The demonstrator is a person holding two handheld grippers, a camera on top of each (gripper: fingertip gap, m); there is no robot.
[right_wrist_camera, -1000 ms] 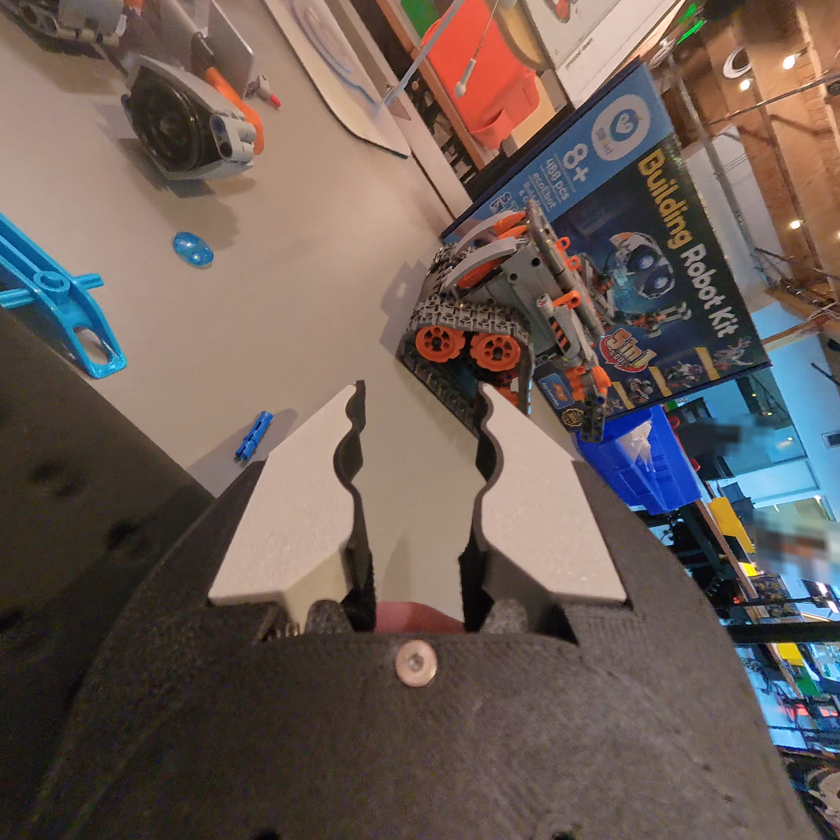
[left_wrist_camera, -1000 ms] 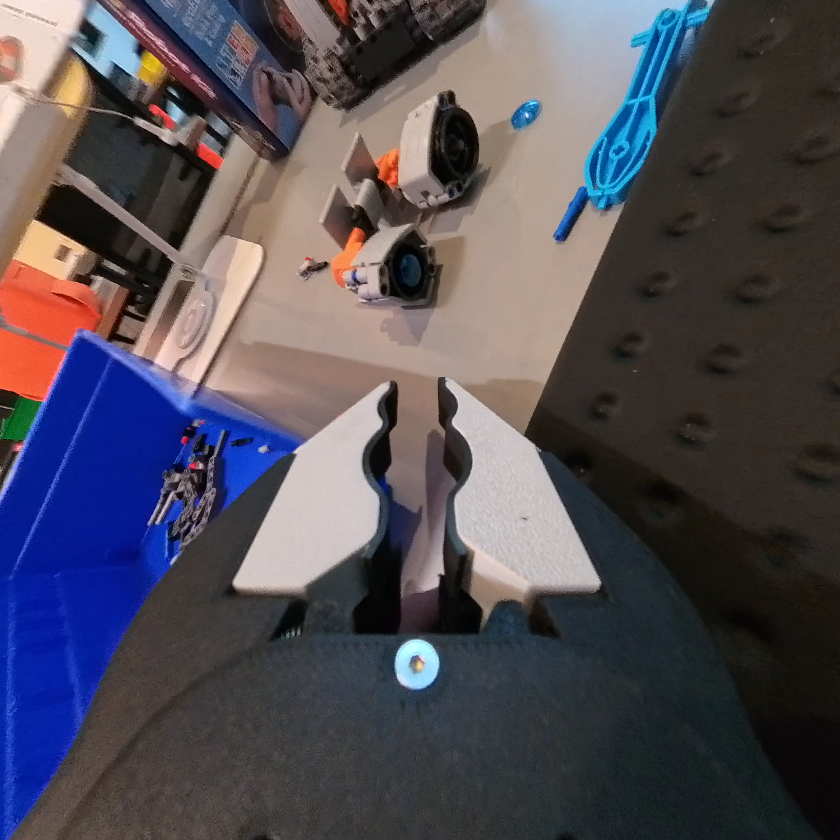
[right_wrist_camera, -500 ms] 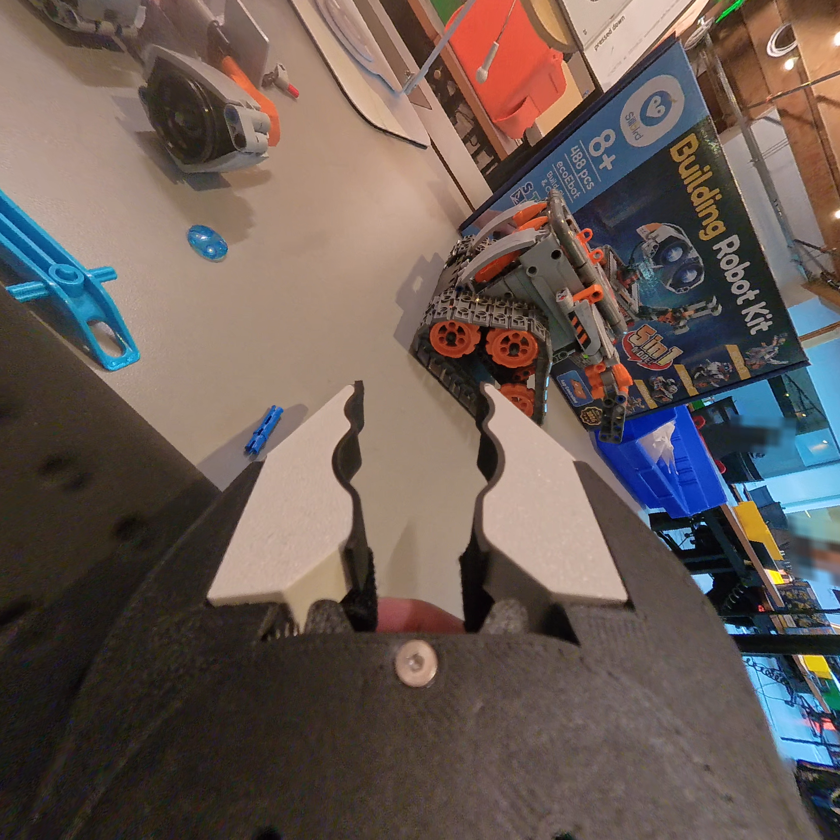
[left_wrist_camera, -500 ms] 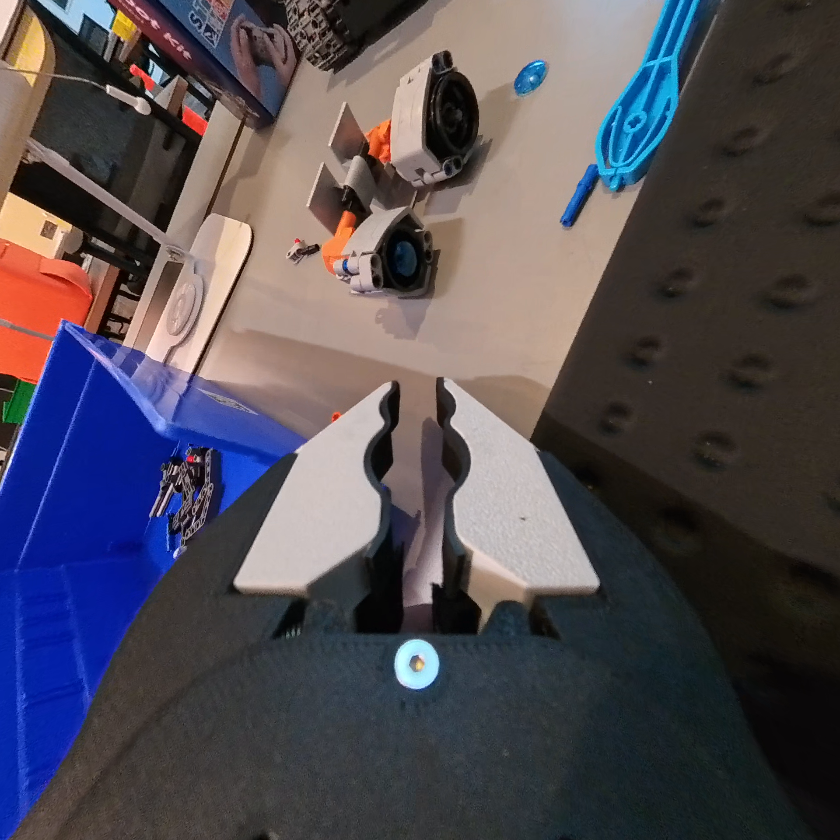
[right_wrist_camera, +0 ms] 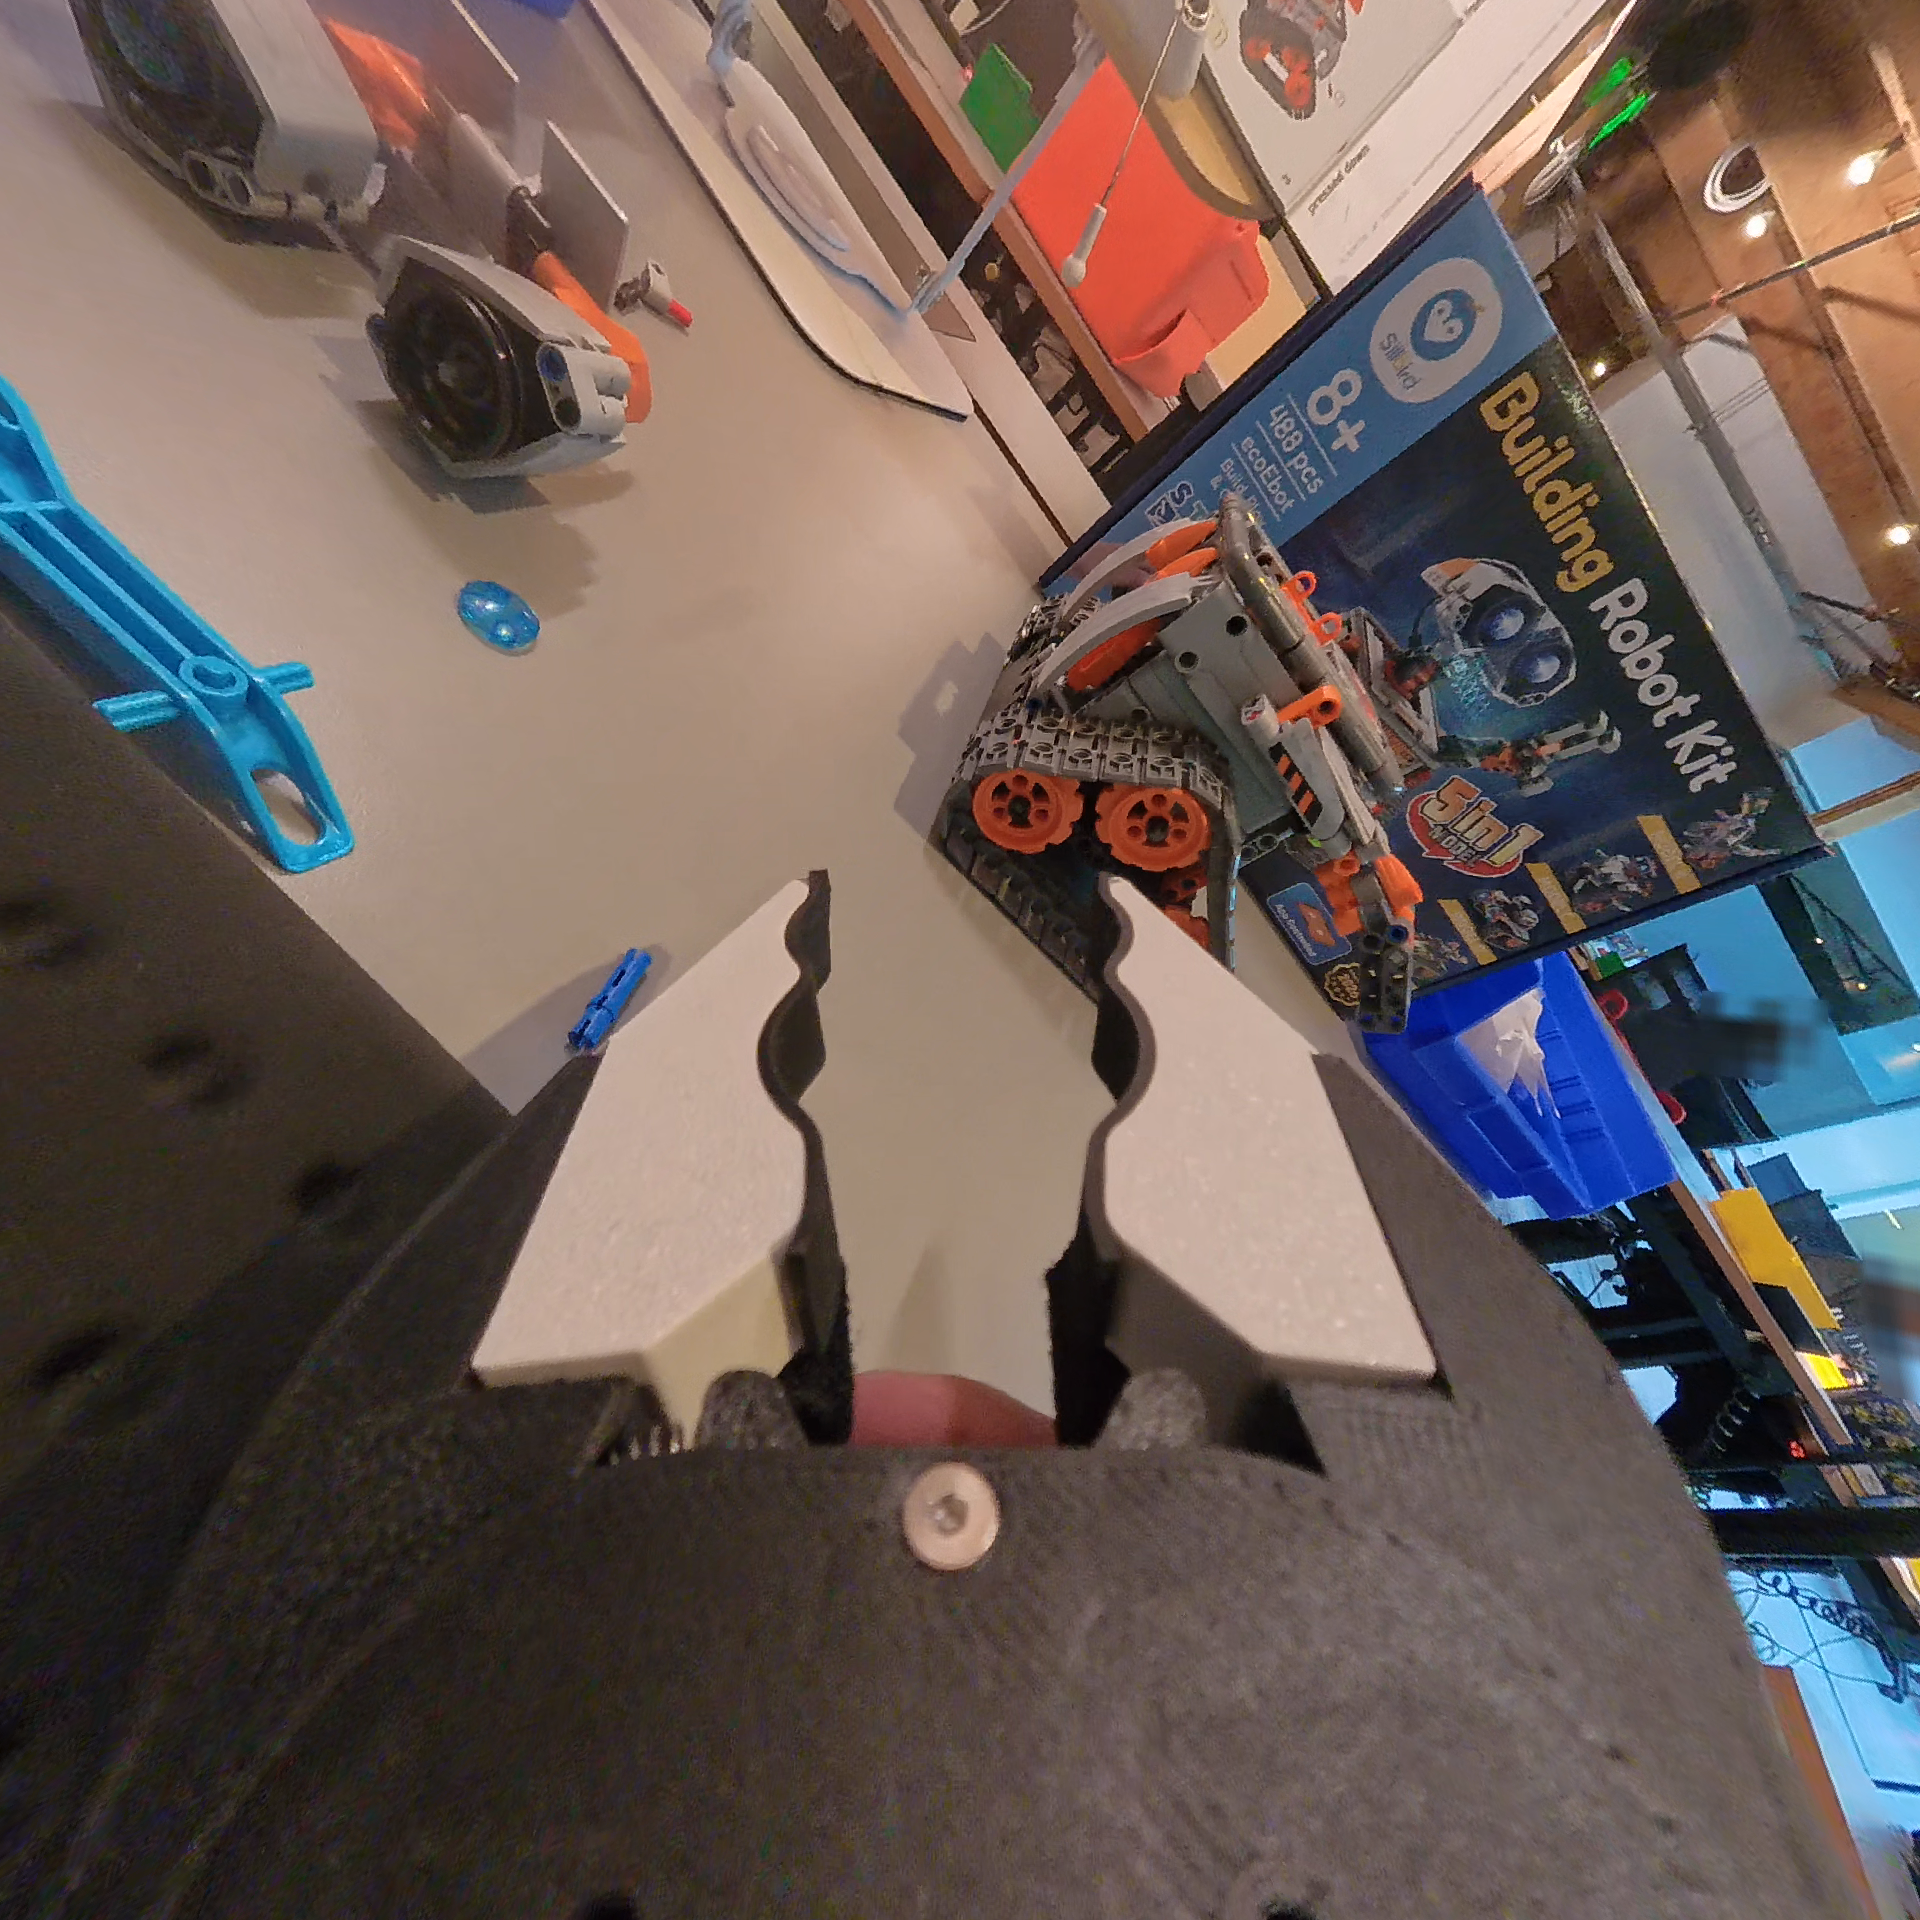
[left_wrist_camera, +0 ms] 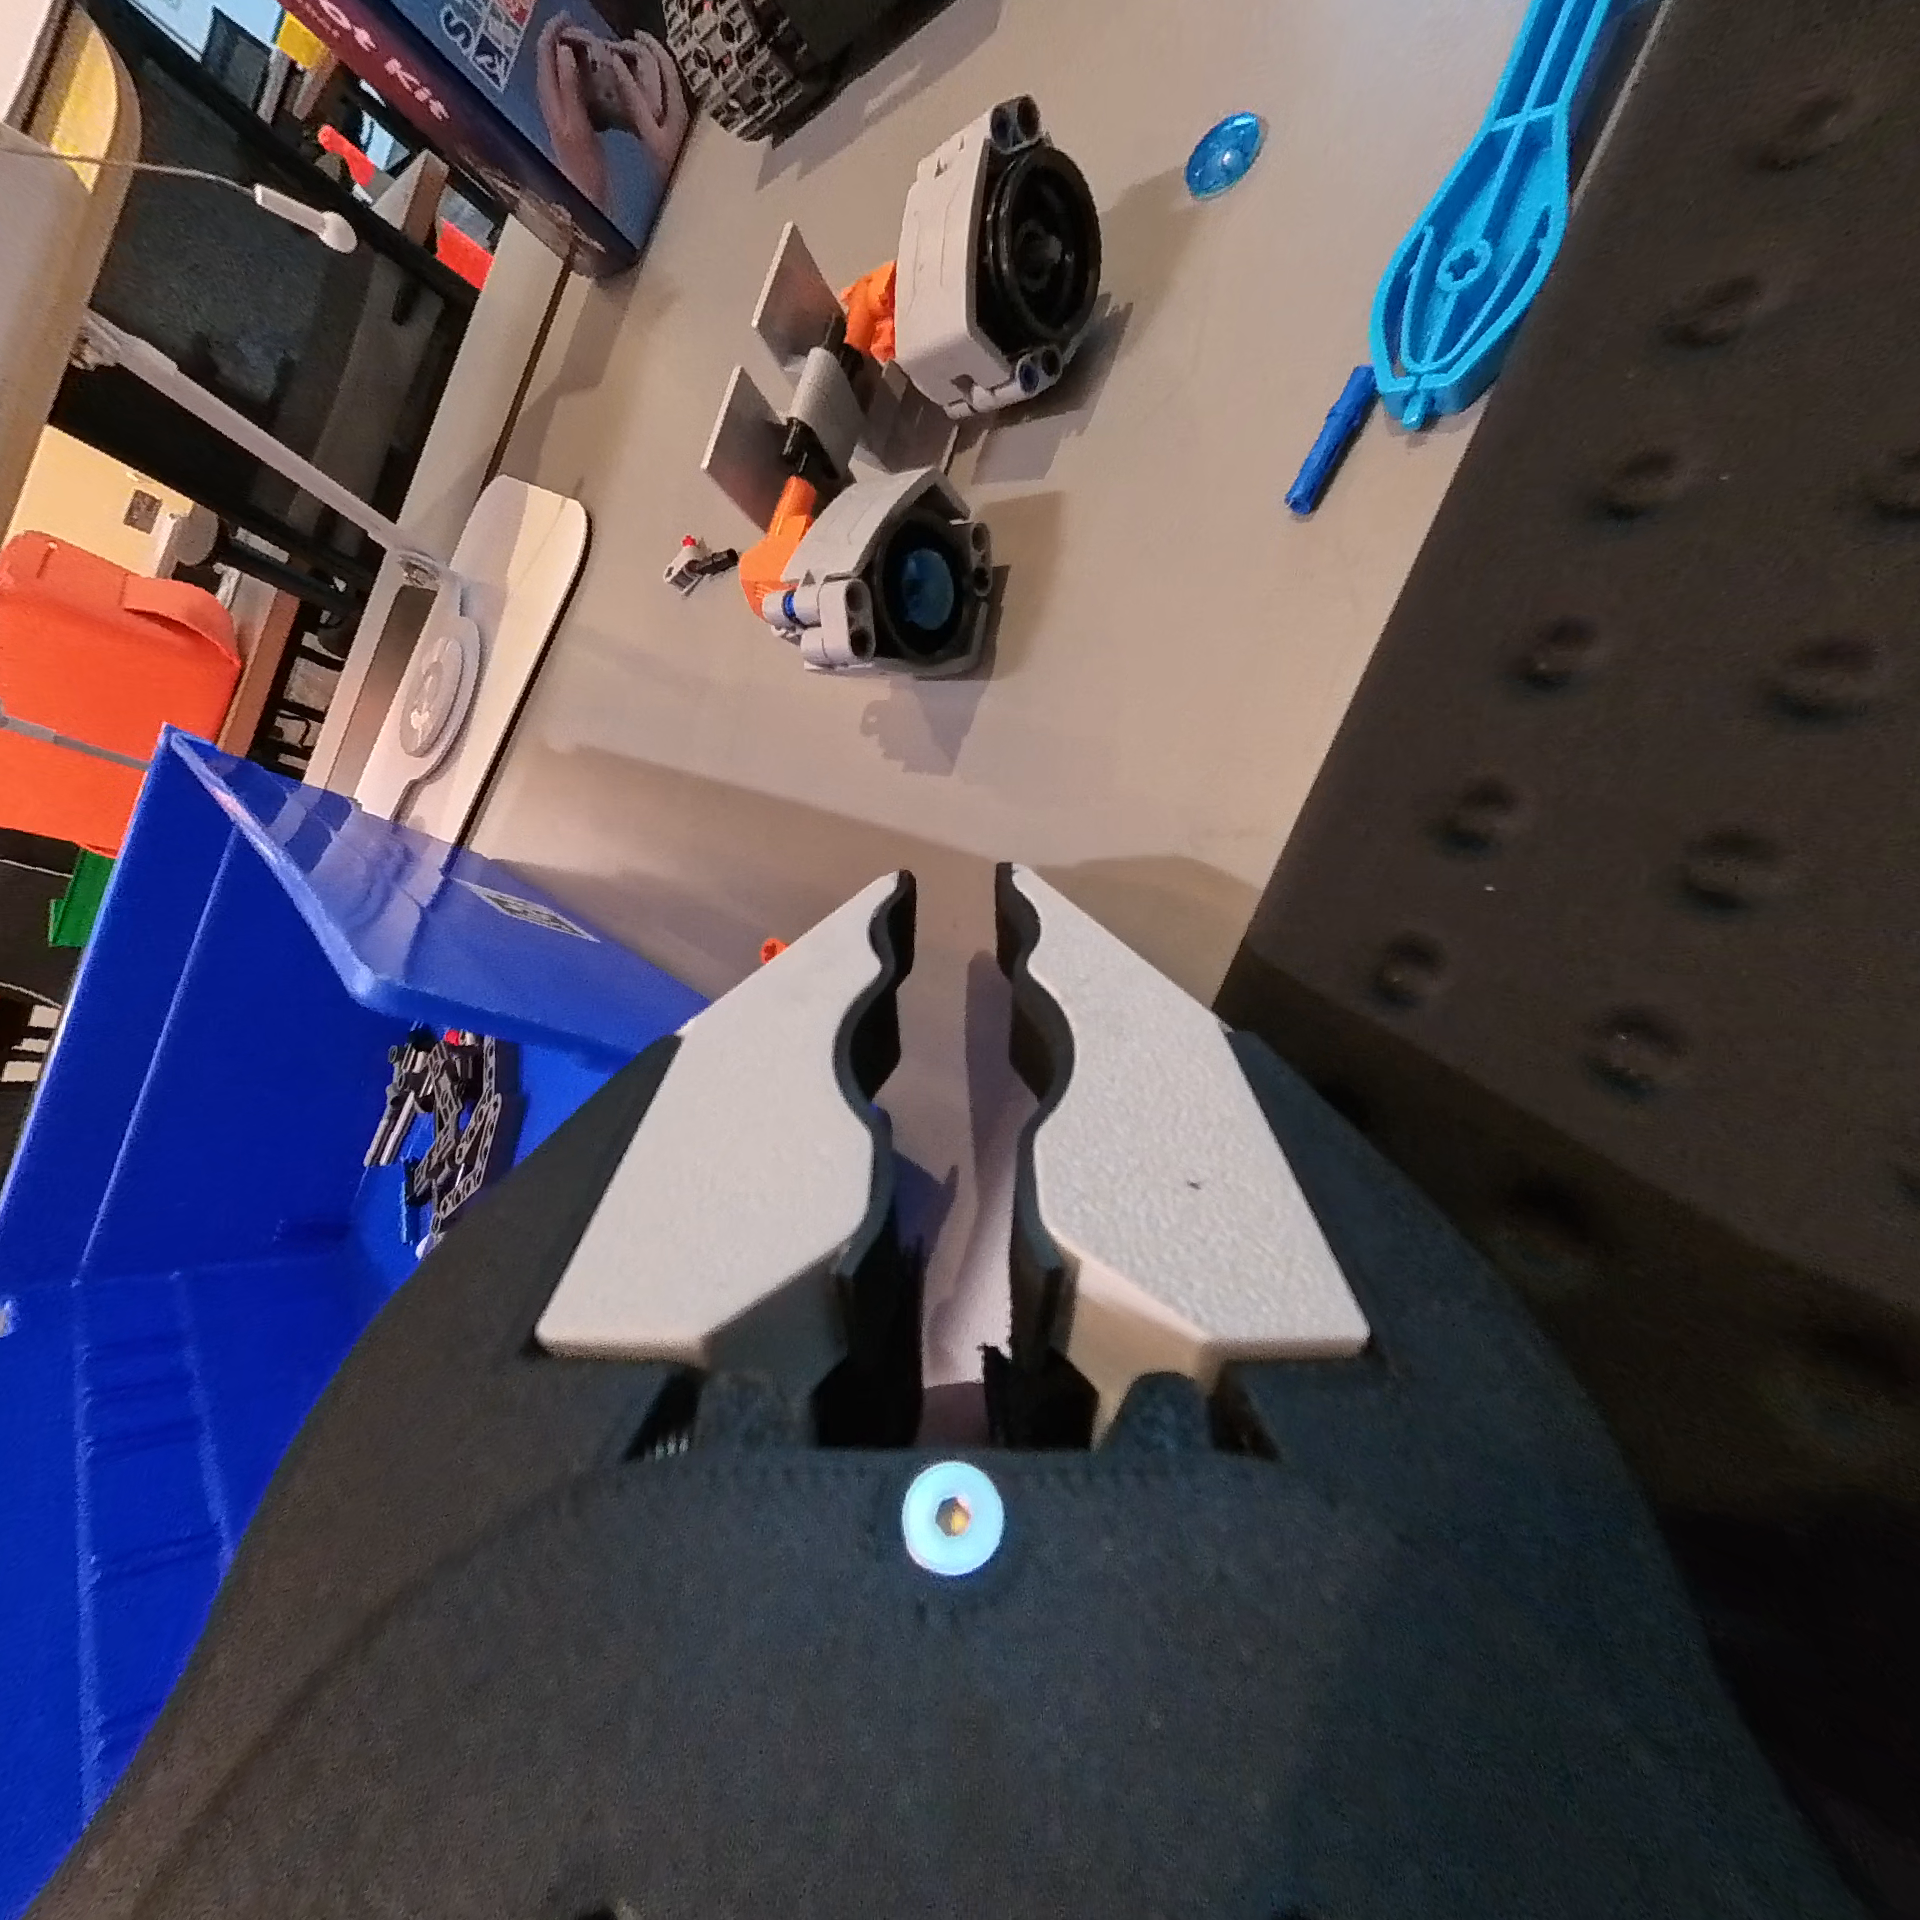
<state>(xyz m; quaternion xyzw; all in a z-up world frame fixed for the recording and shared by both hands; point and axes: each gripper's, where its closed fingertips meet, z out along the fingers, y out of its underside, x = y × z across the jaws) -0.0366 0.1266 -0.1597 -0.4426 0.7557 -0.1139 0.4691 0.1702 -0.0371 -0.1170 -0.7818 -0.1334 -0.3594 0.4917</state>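
My left gripper (left_wrist_camera: 956,883) is empty, its jaws a narrow gap apart, and hangs over the grey table (left_wrist_camera: 1143,727) beside a blue bin (left_wrist_camera: 260,1039) that holds small dark chain parts (left_wrist_camera: 447,1122). Two grey motor blocks (left_wrist_camera: 997,249) (left_wrist_camera: 894,582) with orange pieces lie ahead of it. My right gripper (right_wrist_camera: 961,883) is open and empty, just short of a grey-and-orange tracked robot model (right_wrist_camera: 1164,748). A small blue pin (right_wrist_camera: 611,997) lies by its left finger and also shows in the left wrist view (left_wrist_camera: 1330,436).
A cyan plastic tool (right_wrist_camera: 177,686), a blue disc (right_wrist_camera: 499,618) and a motor block (right_wrist_camera: 488,364) lie on the table. A printed kit box (right_wrist_camera: 1507,582) stands behind the model, with another blue bin (right_wrist_camera: 1507,1091) beyond. A black dimpled body fills one side of each view (left_wrist_camera: 1662,727) (right_wrist_camera: 156,1039). There is about 25 cm between the tips of the two grippers. The small blue pin (right_wrist_camera: 611,997) sits 5 cm or so from the ends of my right fingers.
Both views have drifted slightly. More of the blue bin's rim shows in the left wrist view. In the right wrist view the table parts have slid down. Neither gripper's jaws have changed.
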